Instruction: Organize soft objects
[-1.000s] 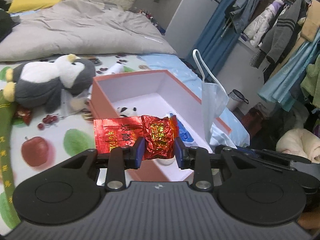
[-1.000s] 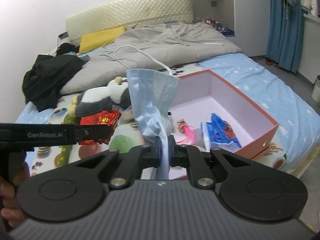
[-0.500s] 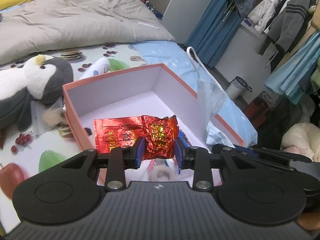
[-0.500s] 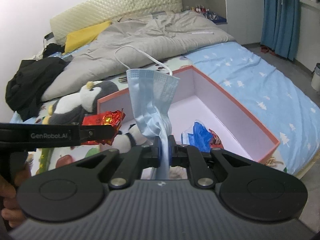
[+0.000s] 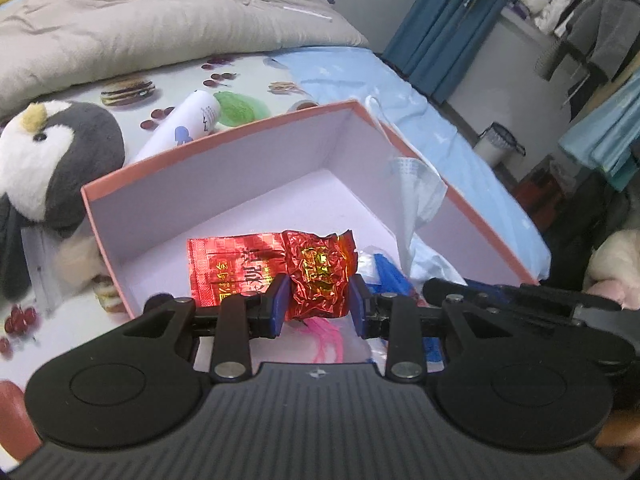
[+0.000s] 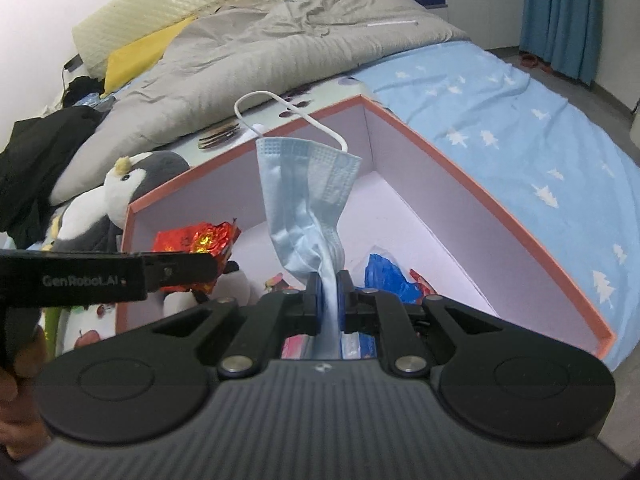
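Left of my left tongs [image 5: 319, 300] a plush penguin [image 5: 48, 168] lies on the bed [image 5: 248, 88]. Those tongs are clenched on a crinkled red foil packet [image 5: 320, 276], held over the open pink box [image 5: 208, 152] just ahead. My right tongs [image 6: 329, 296] pinch a blue face mask [image 6: 308, 184] upright over the same box; a blue wrapper [image 6: 384, 276] lies inside, just right of them.

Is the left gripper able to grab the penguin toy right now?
Probably not yet. The left gripper is already shut on a red foil packet over the box. The penguin toy lies outside the box, uncovered, so it should be reachable after letting go.
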